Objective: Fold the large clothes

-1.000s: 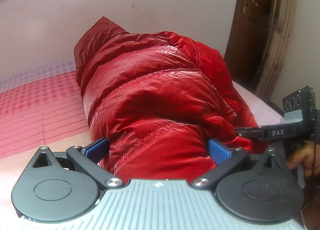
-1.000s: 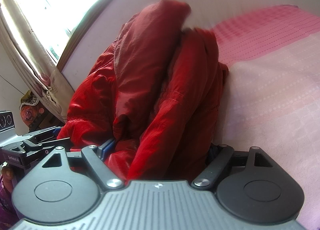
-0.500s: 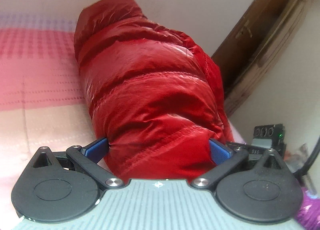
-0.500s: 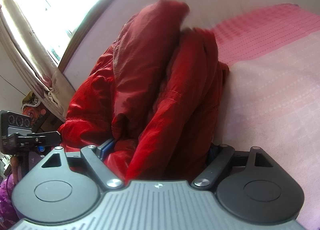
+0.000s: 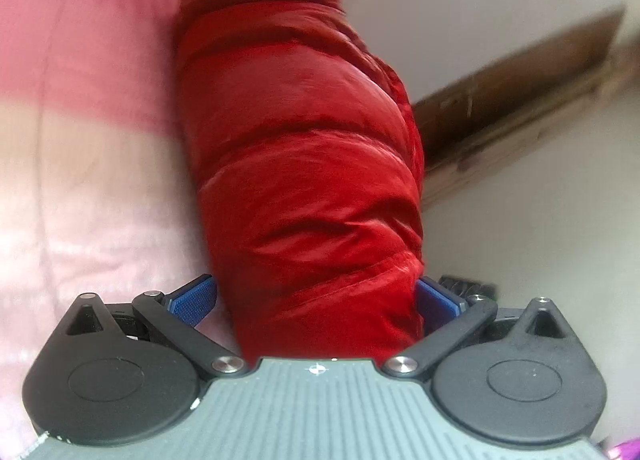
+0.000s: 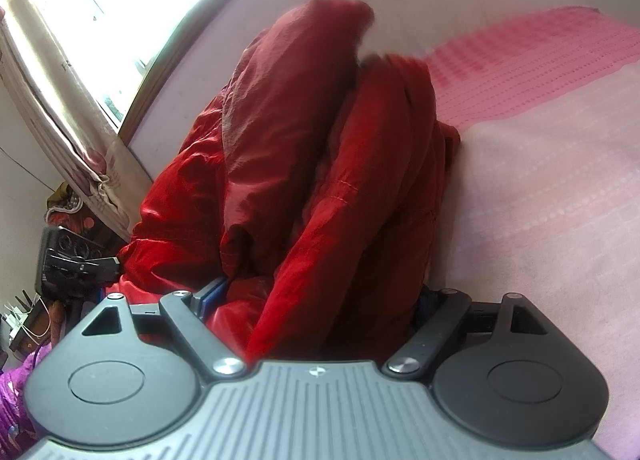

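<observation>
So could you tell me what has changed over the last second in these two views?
The left gripper has rolled and swung along the red jacket: bed and door now look tilted. It remains at the jacket's edge in the right view. Unchanged: the right gripper around the jacket's folds, nothing let go.

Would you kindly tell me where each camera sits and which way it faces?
Left wrist: sits on the left gripper, facing along the red jacket between its blue pads, toward a wall and wooden door; bed at left.
Right wrist: sits on the right gripper, facing the jacket's folds, toward the window; the left gripper shows at the left edge.
Shared: jacket and bed.
</observation>
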Demonstrator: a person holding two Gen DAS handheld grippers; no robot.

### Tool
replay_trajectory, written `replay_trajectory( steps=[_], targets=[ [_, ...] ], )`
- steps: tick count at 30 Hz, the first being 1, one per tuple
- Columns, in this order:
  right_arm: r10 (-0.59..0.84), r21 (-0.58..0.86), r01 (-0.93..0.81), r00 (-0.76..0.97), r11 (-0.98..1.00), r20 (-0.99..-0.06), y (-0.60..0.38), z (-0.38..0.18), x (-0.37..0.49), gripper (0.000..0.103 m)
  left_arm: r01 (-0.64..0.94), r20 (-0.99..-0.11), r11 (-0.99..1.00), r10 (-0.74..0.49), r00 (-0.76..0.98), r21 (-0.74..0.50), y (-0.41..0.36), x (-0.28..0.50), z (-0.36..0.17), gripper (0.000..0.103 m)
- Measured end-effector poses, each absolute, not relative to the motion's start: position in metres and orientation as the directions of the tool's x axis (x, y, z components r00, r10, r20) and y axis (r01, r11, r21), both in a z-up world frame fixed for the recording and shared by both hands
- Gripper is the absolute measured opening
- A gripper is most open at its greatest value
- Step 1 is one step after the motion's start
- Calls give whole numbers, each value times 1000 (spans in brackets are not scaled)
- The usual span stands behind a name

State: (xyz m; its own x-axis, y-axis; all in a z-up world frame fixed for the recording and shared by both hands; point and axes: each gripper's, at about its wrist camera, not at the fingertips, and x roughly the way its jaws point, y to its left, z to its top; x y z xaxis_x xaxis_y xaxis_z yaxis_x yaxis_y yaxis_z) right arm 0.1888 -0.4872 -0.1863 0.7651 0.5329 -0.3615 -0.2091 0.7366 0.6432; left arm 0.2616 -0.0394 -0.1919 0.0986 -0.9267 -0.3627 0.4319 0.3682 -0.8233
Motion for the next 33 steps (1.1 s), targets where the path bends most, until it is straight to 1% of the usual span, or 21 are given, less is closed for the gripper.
replay_trajectory(
  steps=[3,6,10,17,19,25,29,31,33],
  targets=[
    [534,644,-210,765,735,-360,-488,-187,189,84,398,-308,326,-945,111,-858,-31,267,-195,103],
    [534,644,-210,765,736,-360,-488,-187,189,84,372,-295,332,-943,154,-867,-28,278,-195,103],
    [534,644,-210,765,735,-360,-488,-187,189,84,336,-259,285,-958,122,-898,-38,298,-197,103],
    [534,643,-210,765,736,-360,-488,-187,189,84,341,-317,335,-942,111,-878,-70,324,-193,103],
    [532,642,-210,766,737,-361,-488,-187,189,85,363,-350,368,-929,118,-856,-80,327,-190,103],
    [532,646,-197,758,738,-377,-488,-184,191,85,394,-432,478,-878,205,-785,-94,316,-181,103],
    [568,683,-187,725,706,-389,-491,-180,201,92,393,-434,488,-873,223,-779,-93,313,-181,102],
    [603,717,-185,699,672,-385,-496,-179,209,100,397,-435,487,-873,220,-778,-93,313,-181,102],
    [627,738,-184,678,650,-383,-500,-178,216,102,398,-441,489,-872,212,-776,-94,315,-181,103]
  ],
)
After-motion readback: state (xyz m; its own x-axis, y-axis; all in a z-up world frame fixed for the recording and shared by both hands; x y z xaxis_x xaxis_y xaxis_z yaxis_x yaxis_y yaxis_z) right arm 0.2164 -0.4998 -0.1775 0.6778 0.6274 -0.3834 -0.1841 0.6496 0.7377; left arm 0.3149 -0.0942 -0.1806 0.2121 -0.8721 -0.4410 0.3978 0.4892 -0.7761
